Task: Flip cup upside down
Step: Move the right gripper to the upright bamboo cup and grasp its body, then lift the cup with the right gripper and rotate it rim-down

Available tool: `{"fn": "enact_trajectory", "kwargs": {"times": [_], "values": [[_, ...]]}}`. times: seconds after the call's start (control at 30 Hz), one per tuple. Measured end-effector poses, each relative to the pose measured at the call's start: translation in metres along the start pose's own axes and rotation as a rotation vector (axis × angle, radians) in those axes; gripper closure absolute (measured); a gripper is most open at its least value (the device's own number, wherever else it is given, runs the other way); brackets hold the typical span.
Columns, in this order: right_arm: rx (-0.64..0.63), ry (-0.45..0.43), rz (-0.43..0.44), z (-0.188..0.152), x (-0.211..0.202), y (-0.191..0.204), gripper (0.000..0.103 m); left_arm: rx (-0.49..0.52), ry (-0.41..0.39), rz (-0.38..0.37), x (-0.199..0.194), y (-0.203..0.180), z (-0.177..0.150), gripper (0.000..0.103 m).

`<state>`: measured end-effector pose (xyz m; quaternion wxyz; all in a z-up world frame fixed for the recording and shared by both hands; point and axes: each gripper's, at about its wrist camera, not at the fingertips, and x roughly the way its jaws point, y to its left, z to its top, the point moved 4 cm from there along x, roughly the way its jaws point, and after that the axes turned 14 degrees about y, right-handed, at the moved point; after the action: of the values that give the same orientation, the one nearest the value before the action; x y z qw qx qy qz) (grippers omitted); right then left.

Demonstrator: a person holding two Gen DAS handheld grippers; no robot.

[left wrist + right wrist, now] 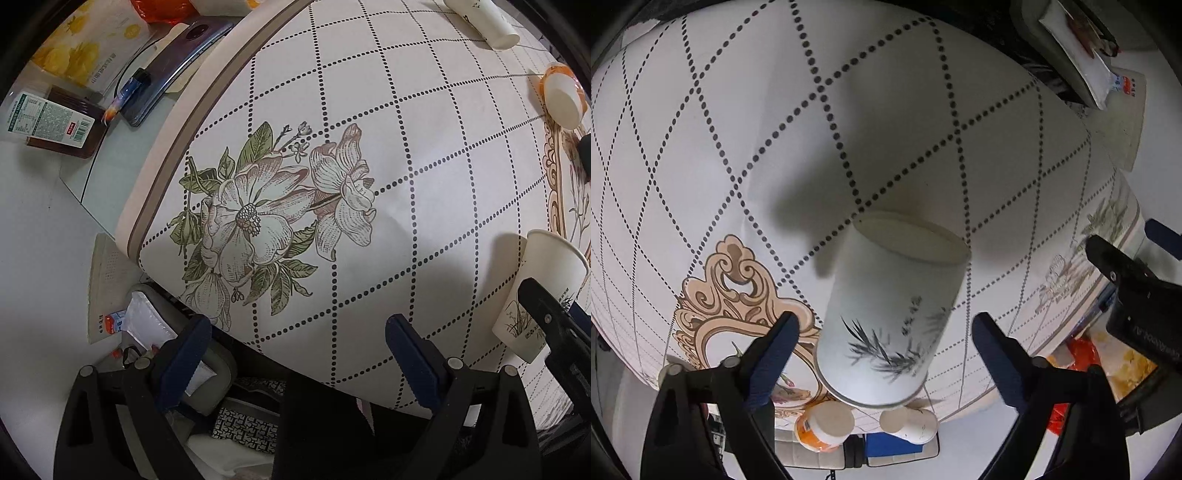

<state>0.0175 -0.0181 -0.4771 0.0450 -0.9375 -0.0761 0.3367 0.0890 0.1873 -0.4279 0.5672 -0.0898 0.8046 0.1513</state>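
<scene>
No legible text: print on brown packet's label (48,120) too small.

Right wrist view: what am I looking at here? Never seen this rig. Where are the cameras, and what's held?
There is no robot. A person holds a two-finger tool in each hand, and each tool carries a fisheye camera looking along its fingers, which is why the pictures bulge.

The right wrist view shows the right tool with its fingers spread on either side of a white paper cup with an ink bamboo print. Neither pad seems to touch it, so nothing is gripped.

The left wrist view shows the left tool, open and empty, above a white tablecloth with dotted diamonds and flowers. A tall white paper cup and an orange-and-white cup sit on the cloth's far side.
</scene>
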Motion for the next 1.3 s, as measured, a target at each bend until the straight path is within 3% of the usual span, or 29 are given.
{"fn": "enact_trajectory", "kwargs": {"times": [0.03, 0.1, 0.5, 0.7, 1.1, 1.3], "values": [[-0.001, 0.002, -0.001, 0.005, -0.004, 0.001, 0.016, 0.000, 0.000, 0.002, 0.001, 0.000, 0.000, 0.006], [0.002, 0.007, 0.002, 0.007, -0.002, 0.002, 0.033, 0.002, 0.000, 0.005, 0.000, -0.002, -0.001, 0.006], [0.196, 0.004, 0.105, 0.007, 0.003, -0.018, 0.036, 0.027, -0.004, 0.022, -0.009, -0.017, 0.000, 0.006], [0.348, 0.034, 0.206, -0.002, 0.008, -0.034, 0.036, 0.037, -0.012, 0.030, -0.016, -0.019, 0.001, 0.006], [0.734, 0.090, 0.536, -0.050, 0.040, -0.055, 0.036, 0.078, -0.046, 0.048, -0.044, -0.038, 0.020, 0.006], [0.962, 0.104, 0.797, -0.071, 0.056, -0.029, 0.036, 0.127, -0.067, 0.064, -0.055, -0.058, 0.024, 0.006]]}}
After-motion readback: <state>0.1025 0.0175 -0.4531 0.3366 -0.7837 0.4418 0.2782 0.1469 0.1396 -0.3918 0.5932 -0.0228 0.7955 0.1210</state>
